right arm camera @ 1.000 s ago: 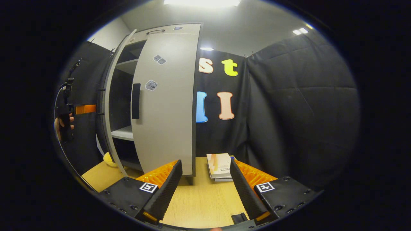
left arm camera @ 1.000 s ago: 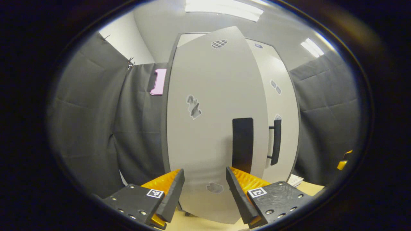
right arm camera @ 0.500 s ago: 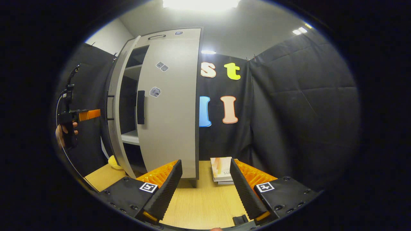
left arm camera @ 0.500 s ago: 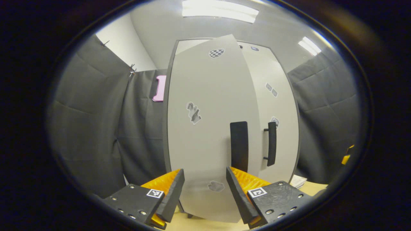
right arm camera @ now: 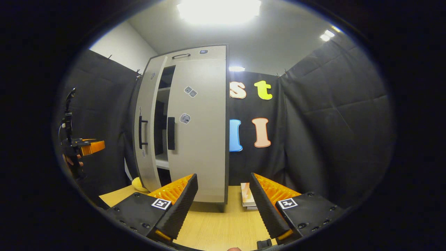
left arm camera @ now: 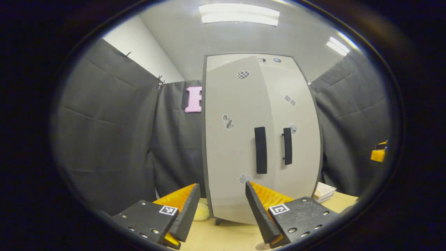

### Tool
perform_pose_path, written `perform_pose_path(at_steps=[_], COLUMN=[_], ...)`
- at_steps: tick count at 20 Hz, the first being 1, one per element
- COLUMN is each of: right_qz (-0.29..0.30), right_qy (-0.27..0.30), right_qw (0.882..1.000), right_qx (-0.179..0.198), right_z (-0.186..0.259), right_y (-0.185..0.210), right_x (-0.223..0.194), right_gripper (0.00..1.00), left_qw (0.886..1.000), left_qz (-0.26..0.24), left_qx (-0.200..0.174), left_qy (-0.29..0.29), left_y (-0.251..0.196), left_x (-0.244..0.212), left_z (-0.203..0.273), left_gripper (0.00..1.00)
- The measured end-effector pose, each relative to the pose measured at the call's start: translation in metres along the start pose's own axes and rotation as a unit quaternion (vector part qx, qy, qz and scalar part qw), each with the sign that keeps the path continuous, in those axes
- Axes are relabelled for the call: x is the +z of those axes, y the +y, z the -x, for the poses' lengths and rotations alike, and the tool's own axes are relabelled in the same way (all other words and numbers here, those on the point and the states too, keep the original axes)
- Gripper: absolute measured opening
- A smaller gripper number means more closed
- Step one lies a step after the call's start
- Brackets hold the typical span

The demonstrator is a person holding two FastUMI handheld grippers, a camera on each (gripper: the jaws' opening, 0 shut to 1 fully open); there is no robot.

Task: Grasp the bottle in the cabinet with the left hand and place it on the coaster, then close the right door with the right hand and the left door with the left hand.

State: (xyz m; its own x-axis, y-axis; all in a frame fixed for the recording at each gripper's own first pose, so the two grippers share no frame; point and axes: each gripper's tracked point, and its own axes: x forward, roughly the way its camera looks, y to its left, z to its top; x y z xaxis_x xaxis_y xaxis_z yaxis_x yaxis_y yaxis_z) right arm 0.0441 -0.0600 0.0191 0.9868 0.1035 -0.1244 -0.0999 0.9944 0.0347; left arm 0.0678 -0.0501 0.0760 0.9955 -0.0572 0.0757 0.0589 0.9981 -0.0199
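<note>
A grey two-door cabinet [left arm camera: 303,104] stands on the wooden table [right arm camera: 216,223]. Its right door [right arm camera: 202,139] lies flat against the cabinet front. The left door [left arm camera: 230,150] hangs slightly ajar, and a narrow gap in the right gripper view shows a shelf [right arm camera: 162,162] inside. Each door has a dark vertical handle [left arm camera: 260,150]. My left gripper [left arm camera: 223,209] is open, empty, and a short way in front of the left door; it shows far left in the right gripper view [right arm camera: 87,146], held by a hand. My right gripper [right arm camera: 223,205] is open and empty over the table.
A rounded yellow object [left arm camera: 202,211] sits on the table by the cabinet's left foot, partly hidden; what it is I cannot tell. A small stack of books [right arm camera: 248,195] lies to the right of the cabinet. Black cloth walls close in on all sides.
The left door has swung most of the way toward the cabinet, narrowing the gap. Both grippers have drawn back, so the cabinet looks smaller and farther off.
</note>
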Motion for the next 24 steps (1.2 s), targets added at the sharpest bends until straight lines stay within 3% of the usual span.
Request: perform_pose_path(at_steps=[10, 24], right_qz=[-0.011, -0.013], right_qy=[-0.029, -0.025], right_qw=[1.0, 1.0], right_qx=[0.0, -0.011], right_z=[0.023, 0.047], right_y=[0.033, 0.048], right_x=[0.02, 0.017], right_gripper=[0.92, 0.95], left_qw=[0.999, 1.0], left_qz=[-0.035, -0.012], left_qx=[0.013, 0.026], left_qy=[-0.007, 0.007], left_y=[0.03, 0.055], left_x=[0.007, -0.009], left_z=[0.051, 0.076], left_gripper=[0.8, 0.8])
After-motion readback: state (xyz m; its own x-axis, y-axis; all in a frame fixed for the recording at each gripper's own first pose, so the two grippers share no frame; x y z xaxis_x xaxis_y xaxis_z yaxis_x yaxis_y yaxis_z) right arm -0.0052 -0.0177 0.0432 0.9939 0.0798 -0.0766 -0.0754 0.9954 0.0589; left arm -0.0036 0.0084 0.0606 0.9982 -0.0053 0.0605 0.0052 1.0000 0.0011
